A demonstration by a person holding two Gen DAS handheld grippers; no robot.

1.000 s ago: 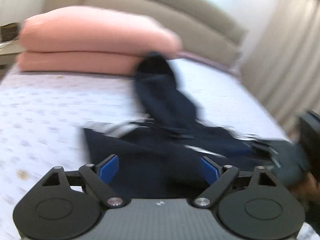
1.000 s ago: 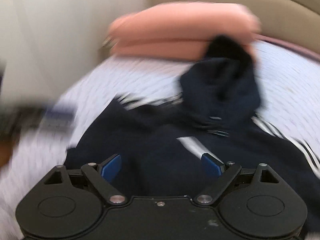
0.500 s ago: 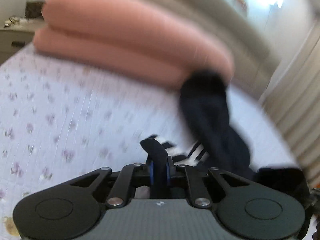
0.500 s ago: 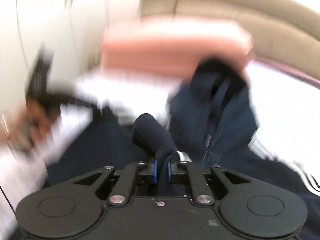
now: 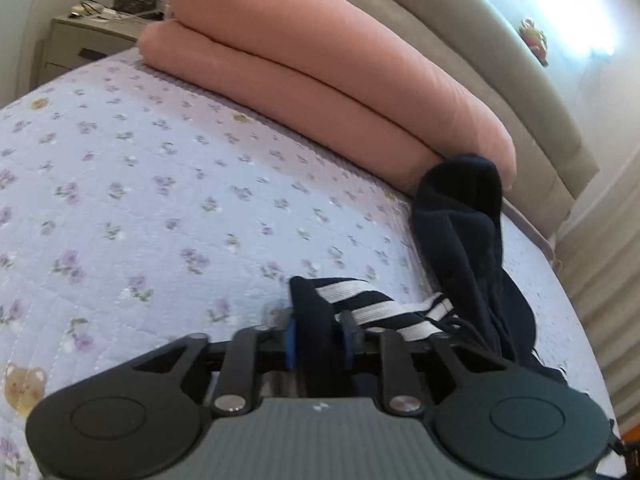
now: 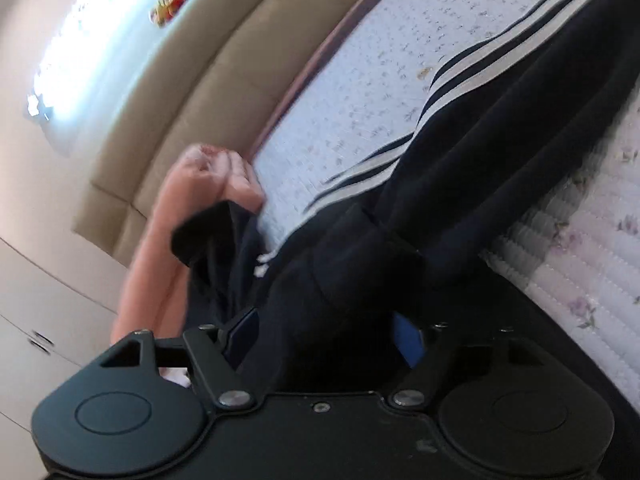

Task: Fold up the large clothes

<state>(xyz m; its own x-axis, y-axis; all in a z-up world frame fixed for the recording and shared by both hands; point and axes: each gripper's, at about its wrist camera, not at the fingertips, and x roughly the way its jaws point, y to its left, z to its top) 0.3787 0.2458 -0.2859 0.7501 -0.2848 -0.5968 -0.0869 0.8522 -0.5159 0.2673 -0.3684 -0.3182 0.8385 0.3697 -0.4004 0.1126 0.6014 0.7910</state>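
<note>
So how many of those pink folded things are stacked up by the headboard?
2. One pink roll lies on the bedspread by the headboard; the second sits on top of it. Others could be hidden behind.

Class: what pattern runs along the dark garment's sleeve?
White stripes on the navy garment, clearest in the right wrist view.

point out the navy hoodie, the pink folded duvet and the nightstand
navy hoodie (image 5: 472, 240), left wrist view, on the dark hood.
pink folded duvet (image 5: 320, 64), left wrist view, on the upper layer.
nightstand (image 5: 92, 36), left wrist view, on its top front edge.
</note>
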